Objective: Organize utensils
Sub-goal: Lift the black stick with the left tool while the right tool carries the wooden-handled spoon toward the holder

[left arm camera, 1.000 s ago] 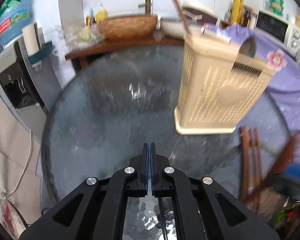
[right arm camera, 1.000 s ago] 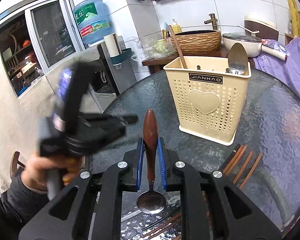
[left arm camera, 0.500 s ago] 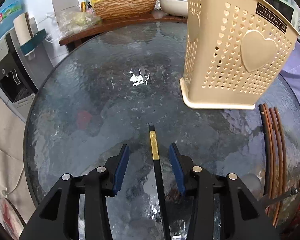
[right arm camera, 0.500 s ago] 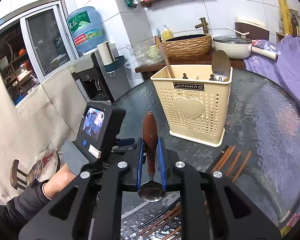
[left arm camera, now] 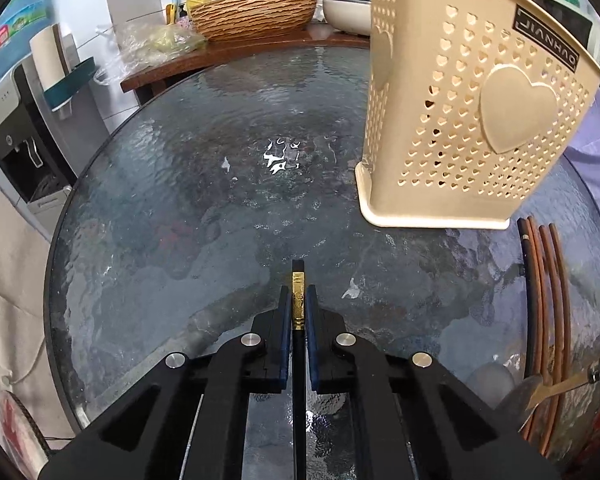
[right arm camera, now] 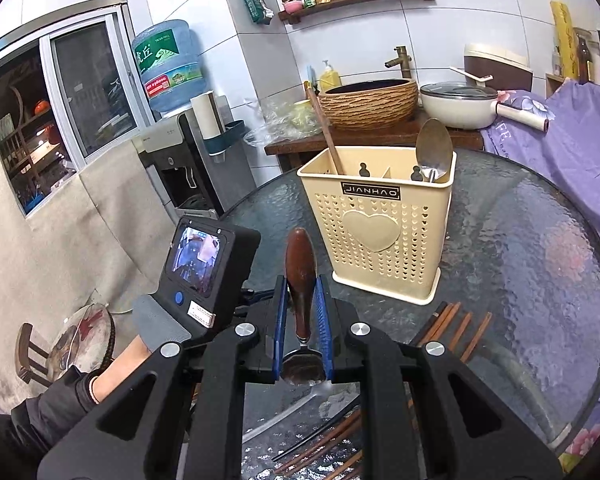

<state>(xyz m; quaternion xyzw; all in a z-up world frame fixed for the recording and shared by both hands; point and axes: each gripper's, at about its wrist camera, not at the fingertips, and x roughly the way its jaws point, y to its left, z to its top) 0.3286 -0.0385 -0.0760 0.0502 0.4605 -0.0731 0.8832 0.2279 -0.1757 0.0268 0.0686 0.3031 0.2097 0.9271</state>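
Jaws on my left gripper [left arm camera: 298, 300] pinched a black chopstick [left arm camera: 298, 278] w/ gold band, low over the glass table [left arm camera: 172, 216]. Right gripper [right arm camera: 302, 304] clamped the wooden-handled spoon [right arm camera: 300, 272], handle fwd, bowl back. Beige holder [right arm camera: 380, 232] stood ahead on table; brown chopsticks [right arm camera: 456, 328] lay just in front of it.

A small black label near the top rim of the cream utensil caddy [right arm camera: 378, 232], at centre frame in the right wrist view, reads "JIANHAO" in pale capitals. In the left wrist view the same label sits upper right, tilted. The blue water jug [right arm camera: 168, 64], upper left, carries a green label with Chinese characters reading "虎丘". The purple cloth [right arm camera: 572, 140] at right shows "FE".
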